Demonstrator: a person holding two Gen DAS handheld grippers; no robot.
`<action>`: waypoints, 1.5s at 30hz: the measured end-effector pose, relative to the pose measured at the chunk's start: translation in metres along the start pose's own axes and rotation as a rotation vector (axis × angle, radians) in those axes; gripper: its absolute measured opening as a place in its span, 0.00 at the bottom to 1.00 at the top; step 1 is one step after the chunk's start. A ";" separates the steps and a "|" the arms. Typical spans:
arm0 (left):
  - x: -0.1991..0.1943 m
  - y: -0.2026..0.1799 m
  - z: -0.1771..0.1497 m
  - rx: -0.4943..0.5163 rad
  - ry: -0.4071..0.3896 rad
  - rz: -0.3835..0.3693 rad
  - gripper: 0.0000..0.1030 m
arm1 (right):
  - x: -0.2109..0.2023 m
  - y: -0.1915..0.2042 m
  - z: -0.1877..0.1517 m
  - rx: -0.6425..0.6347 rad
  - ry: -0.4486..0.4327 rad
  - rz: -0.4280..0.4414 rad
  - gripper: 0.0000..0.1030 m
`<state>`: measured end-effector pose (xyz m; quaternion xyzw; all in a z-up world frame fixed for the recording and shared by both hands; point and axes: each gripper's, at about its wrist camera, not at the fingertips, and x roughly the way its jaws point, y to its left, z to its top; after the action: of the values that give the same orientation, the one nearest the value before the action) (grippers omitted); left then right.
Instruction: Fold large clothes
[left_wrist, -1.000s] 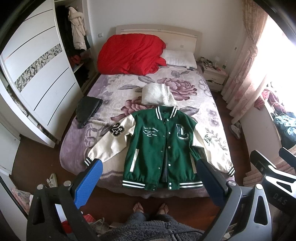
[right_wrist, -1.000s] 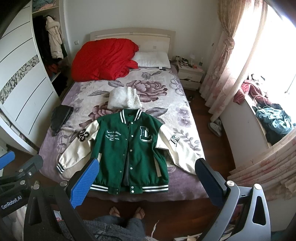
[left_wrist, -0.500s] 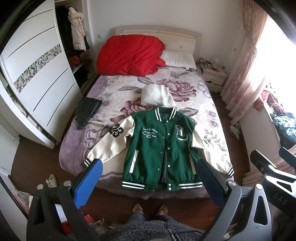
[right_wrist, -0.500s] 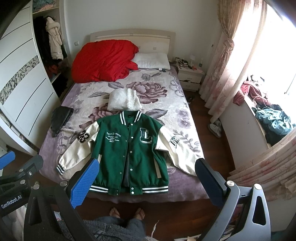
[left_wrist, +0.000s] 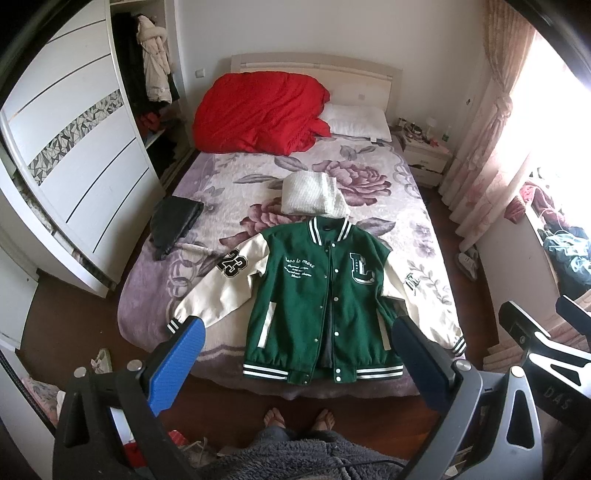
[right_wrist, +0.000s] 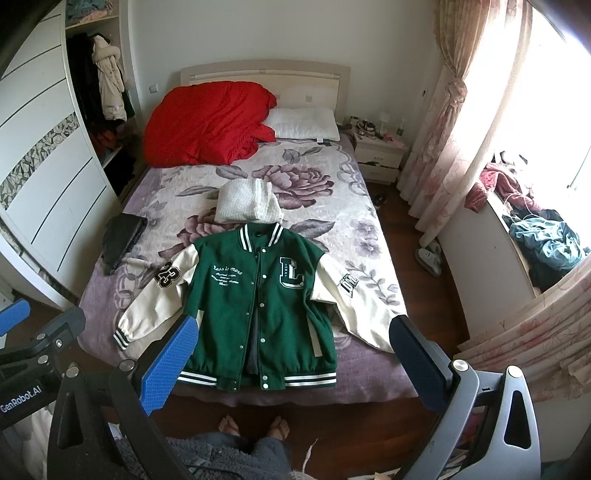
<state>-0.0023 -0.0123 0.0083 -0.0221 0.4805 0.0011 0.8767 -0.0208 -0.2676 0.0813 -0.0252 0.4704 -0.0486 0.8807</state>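
Note:
A green varsity jacket (left_wrist: 325, 299) (right_wrist: 258, 306) with cream sleeves lies flat, front up, at the foot of the bed (left_wrist: 229, 184), sleeves spread out to both sides. My left gripper (left_wrist: 295, 354) is held high above the floor in front of the bed, open, nothing between its blue pads. My right gripper (right_wrist: 291, 354) hangs beside it, also open and empty. Both are well short of the jacket. The left gripper's body (right_wrist: 33, 354) shows at the right wrist view's left edge.
A folded white knit (left_wrist: 314, 194) lies just beyond the jacket's collar, a dark garment (left_wrist: 173, 221) on the bed's left edge, a red duvet (left_wrist: 258, 110) and pillow at the head. Wardrobe (left_wrist: 74, 166) left, nightstand (left_wrist: 424, 155) and curtains right. A person's bare feet (left_wrist: 299, 419) stand at the bed's foot.
Both grippers have drifted slightly; the jacket sits a little lower in the right wrist view. Nothing on the bed has moved, and both grippers stay open.

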 end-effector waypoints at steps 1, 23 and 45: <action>0.000 0.000 0.000 0.000 0.000 0.000 1.00 | -0.003 0.001 0.009 0.000 0.001 0.000 1.00; -0.003 -0.007 0.014 -0.004 -0.005 -0.003 1.00 | -0.009 0.001 0.017 -0.002 -0.007 0.001 1.00; 0.240 -0.034 0.012 0.165 0.083 0.117 1.00 | 0.270 -0.151 -0.058 0.562 0.253 -0.159 0.91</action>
<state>0.1380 -0.0507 -0.1861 0.0785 0.5155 0.0119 0.8532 0.0712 -0.4476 -0.1605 0.1886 0.5411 -0.2483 0.7810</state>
